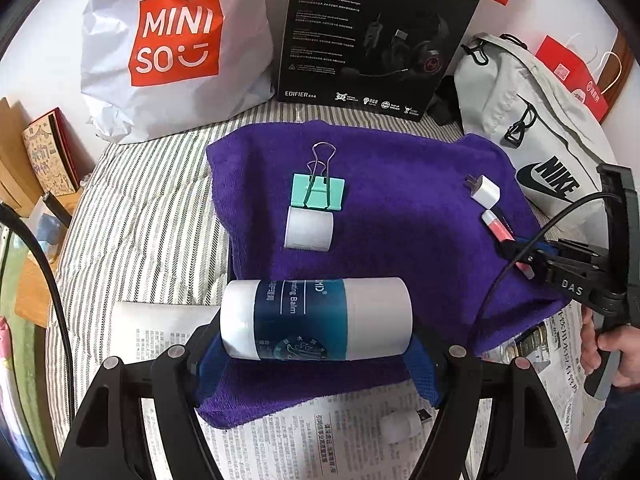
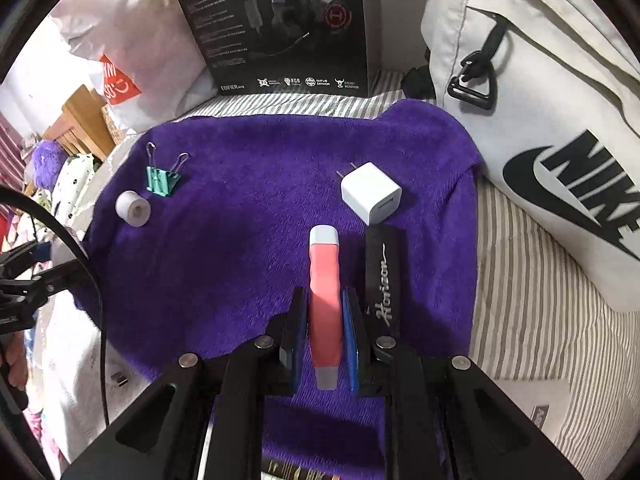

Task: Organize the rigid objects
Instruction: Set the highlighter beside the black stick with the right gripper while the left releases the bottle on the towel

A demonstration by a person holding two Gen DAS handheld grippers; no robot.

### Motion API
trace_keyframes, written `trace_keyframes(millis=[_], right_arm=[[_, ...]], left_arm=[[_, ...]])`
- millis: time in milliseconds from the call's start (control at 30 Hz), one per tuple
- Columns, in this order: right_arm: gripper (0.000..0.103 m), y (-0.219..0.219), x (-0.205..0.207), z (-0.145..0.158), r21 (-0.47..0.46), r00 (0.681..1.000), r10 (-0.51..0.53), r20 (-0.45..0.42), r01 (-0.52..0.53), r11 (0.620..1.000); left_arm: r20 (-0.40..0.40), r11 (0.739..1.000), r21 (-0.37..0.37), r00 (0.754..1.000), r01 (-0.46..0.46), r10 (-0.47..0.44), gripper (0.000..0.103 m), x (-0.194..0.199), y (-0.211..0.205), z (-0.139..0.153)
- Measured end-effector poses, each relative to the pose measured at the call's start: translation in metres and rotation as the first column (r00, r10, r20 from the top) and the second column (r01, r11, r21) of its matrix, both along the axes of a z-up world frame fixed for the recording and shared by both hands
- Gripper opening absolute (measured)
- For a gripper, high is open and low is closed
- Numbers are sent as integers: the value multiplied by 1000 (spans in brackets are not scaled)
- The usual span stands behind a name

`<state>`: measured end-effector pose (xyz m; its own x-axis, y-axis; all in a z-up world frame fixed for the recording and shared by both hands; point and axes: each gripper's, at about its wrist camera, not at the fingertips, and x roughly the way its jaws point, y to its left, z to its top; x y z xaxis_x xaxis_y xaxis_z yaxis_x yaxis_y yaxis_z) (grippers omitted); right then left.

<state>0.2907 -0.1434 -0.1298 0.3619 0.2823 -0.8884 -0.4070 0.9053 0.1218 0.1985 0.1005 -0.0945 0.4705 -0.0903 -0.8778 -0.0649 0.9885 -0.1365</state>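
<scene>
A purple towel (image 1: 400,168) lies spread on a striped bed. My left gripper (image 1: 316,344) is shut on a white bottle with a blue label (image 1: 316,318), held crosswise over the towel's near edge. On the towel rest a mint binder clip (image 1: 319,196), a small white roll (image 1: 309,228) and a white charger plug (image 2: 372,194). My right gripper (image 2: 324,304) is shut on a pink tube with grey ends (image 2: 325,280), low over the towel's right side. A black "Horizon" stick (image 2: 384,276) lies just right of the tube.
A Miniso bag (image 1: 172,48), a black headphone box (image 1: 376,36) and a grey Nike bag (image 1: 532,136) stand behind the towel. Newspaper (image 1: 320,440) with a small white cap (image 1: 400,426) lies in front. A person's hand (image 1: 608,348) grips the right handle.
</scene>
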Motion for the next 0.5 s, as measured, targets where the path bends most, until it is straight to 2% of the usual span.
trace_keyframes(millis=[500], right_arm=[[18,10,9,-11,-67,998,37,48,-34,997]], left_arm=[[-14,1000,-13,1000,10,-10,74,11,0,-9]])
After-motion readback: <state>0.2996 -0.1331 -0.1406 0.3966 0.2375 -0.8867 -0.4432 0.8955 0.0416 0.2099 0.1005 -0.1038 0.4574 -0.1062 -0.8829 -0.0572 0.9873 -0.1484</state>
